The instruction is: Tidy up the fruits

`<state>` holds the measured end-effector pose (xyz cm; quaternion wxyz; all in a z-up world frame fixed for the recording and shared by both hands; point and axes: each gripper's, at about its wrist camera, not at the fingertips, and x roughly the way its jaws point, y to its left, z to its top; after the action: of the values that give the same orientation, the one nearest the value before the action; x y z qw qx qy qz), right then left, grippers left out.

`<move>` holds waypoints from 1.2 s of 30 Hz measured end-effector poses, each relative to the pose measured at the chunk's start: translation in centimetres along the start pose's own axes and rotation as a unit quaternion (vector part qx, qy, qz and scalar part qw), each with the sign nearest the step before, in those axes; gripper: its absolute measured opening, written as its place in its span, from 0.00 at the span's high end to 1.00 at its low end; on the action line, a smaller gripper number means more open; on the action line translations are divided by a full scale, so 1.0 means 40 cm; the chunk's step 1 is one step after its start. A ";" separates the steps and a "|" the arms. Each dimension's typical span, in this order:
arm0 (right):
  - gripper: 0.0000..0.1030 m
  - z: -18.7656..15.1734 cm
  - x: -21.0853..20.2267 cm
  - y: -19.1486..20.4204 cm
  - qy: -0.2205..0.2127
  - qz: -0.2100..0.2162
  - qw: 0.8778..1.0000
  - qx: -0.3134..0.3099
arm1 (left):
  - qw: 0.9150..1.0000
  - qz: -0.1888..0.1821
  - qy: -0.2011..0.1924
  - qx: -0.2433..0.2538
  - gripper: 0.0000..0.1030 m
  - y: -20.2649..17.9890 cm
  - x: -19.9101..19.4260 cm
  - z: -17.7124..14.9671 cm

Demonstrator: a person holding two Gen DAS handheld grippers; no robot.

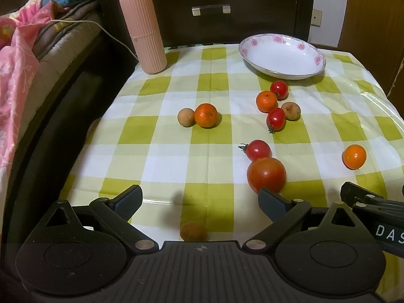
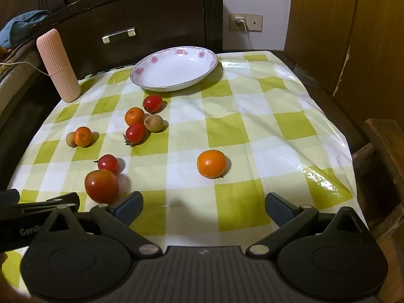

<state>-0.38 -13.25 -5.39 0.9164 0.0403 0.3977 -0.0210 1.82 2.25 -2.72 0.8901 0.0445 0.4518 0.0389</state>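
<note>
Both the left gripper [image 1: 199,199] and right gripper [image 2: 203,205] gape wide and empty, fruit scattered toward 12 o'clock before the plate [image 2: 176,85].

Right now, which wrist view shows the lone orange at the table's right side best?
The right wrist view: the lone orange sits near centre, large, whole and unblocked on the checked cloth. In the left wrist view the same orange is whole too, but smaller and pushed toward the distorted right edge.

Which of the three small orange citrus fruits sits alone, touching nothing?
The round orange citrus fruit nearest the right gripper, alone on the checked cloth; the other two each touch neighbouring fruits.
</note>
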 end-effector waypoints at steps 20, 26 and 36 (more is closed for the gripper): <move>0.02 -0.004 0.014 0.027 0.009 0.031 0.999 -0.027 | 1.000 -0.015 -0.011 -0.004 0.05 0.035 0.005 -0.023; 0.06 0.002 0.023 0.033 0.013 0.059 0.998 -0.036 | 0.999 -0.028 -0.011 -0.014 0.06 0.058 0.001 -0.020; 0.20 0.019 0.029 0.094 0.017 0.129 0.988 -0.081 | 1.000 -0.004 -0.005 -0.029 0.06 0.111 -0.015 -0.014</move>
<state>1.21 -9.56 -5.52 0.9048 0.0171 0.4049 0.1304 0.89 6.64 -2.08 0.8935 0.0170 0.4461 0.0481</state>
